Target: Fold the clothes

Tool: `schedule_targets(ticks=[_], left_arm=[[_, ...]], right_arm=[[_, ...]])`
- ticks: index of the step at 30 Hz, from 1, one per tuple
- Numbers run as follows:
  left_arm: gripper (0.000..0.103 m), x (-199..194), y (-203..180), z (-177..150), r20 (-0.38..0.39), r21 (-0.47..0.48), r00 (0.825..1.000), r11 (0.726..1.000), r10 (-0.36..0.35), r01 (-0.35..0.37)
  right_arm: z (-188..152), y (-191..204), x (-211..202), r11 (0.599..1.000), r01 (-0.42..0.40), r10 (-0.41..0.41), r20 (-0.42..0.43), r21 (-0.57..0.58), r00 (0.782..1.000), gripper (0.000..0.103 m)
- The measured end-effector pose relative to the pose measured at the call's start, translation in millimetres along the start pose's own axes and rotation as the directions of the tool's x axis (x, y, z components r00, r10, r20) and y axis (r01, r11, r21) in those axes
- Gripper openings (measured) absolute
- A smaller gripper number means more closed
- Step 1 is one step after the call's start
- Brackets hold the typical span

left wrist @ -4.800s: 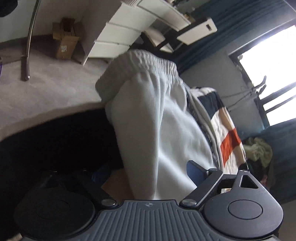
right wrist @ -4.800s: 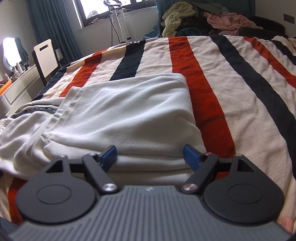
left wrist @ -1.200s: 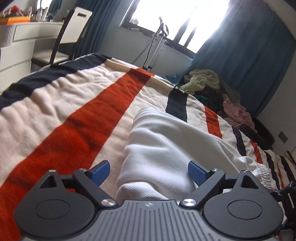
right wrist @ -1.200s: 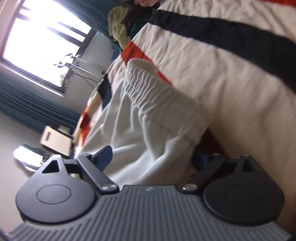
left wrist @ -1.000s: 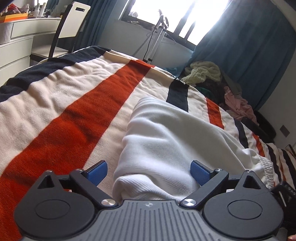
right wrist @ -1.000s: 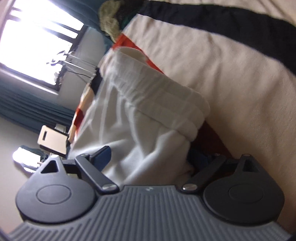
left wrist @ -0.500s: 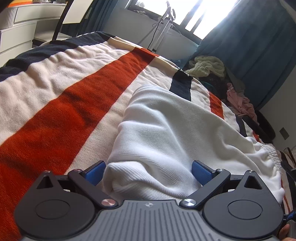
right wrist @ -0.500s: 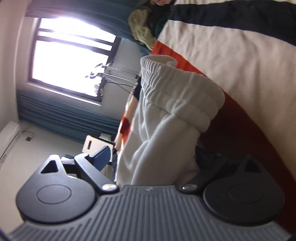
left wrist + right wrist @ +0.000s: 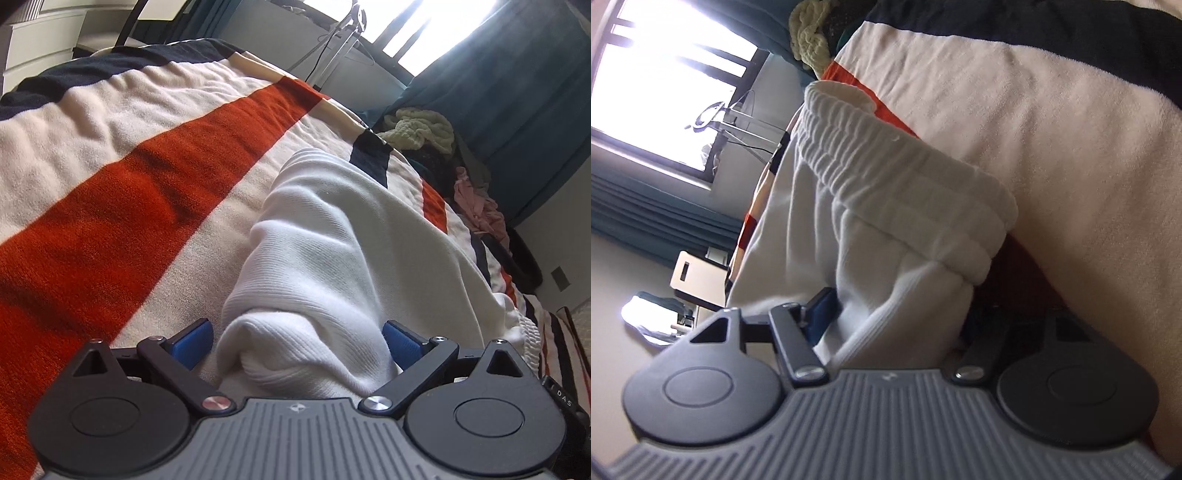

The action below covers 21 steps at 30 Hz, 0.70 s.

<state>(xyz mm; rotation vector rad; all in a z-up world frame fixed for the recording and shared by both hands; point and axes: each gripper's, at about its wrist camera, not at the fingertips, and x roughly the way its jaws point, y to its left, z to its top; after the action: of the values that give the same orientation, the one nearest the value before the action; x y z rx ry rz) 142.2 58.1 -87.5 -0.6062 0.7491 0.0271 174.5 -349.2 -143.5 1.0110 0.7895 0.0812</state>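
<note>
White knit cloth fills the left wrist view: one folded garment (image 9: 343, 251) lies on the striped blanket (image 9: 122, 206), its long axis running straight away from the left gripper (image 9: 297, 341) toward the window (image 9: 424, 33). The near folded end bulges right between the two blue pads (image 9: 192, 341), which stand wide; the right-hand pad touches the bundle, while the left-hand one stands just beside it with a sliver of blanket showing, so this claw brackets the cloth without pinching it. The gathered waistband (image 9: 524, 328) shows at the far right edge, on the side away from this gripper. One garment, one blanket, and one loose heap of other clothes (image 9: 424, 133) lying well beyond the blanket's far end.

From the right wrist view, rolled strongly sideways, the same garment (image 9: 820, 236) sits close in, with its single elastic waistband (image 9: 905, 177) crossing the frame above the right gripper (image 9: 892, 314). These jaws are closing, with a thick fold of cloth between them: one blue pad (image 9: 820, 310) presses into the fabric, the other is buried in shadow under the fold, so I cannot tell its contact. This hand is the nearer one to the waistband end, so any coming fold along the long axis would likely be led from here. Blanket (image 9: 1052, 147) lies beside and beneath.
</note>
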Motion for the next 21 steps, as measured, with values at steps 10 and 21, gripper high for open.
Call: schedule_targets(ticks=[10, 21], left_arm=[[0.061, -13.8, -11.8, -2.5, 0.062, 0.064, 0.997, 0.997, -0.039, 0.035], [0.037, 1.8, -146.0, 19.5, 0.065, 0.108, 0.967, 0.965, -0.245, 0.238]], right_arm=[[-4.9, 26.6, -37.7, 0.997, -0.024, 0.028, 0.061, -0.078, 0.998, 0.032], [73.9, 51.6, -110.8, 0.994, -0.020, 0.045, 0.244, -0.105, 0.969, 0.029]])
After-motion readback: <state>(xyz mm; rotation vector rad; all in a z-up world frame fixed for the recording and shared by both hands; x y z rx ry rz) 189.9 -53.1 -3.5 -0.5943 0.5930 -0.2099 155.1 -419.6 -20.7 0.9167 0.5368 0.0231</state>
